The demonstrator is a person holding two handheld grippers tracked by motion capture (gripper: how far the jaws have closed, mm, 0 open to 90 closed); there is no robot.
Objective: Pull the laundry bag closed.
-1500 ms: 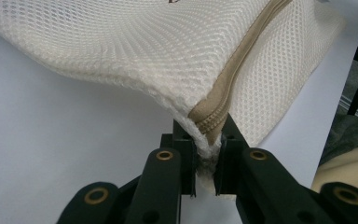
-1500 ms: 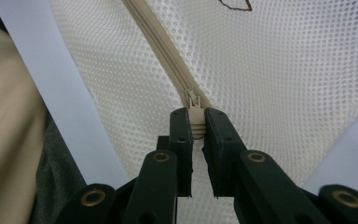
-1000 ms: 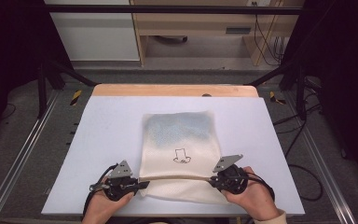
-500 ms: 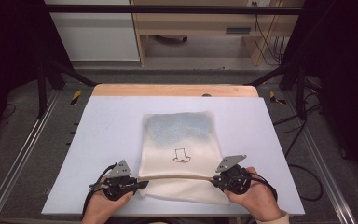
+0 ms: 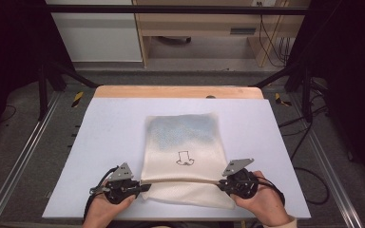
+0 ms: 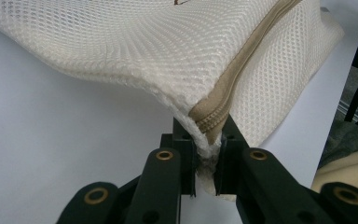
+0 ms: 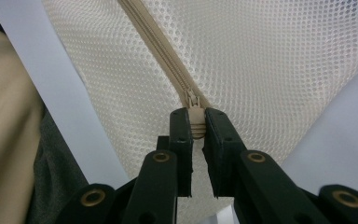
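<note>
At the near-left of the white worktop [image 5: 100, 142], the left gripper [image 5: 132, 189] has its fingers clamped on the corner of a cream mesh bag [image 5: 183, 142] — right where the tan zipper [image 5: 185, 180] ends. The bag lies flat mid-worktop, zipper along its near edge. At the right, the right gripper [image 5: 222, 184] pinches the zipper pull [image 7: 195, 119] between its fingers.
</note>
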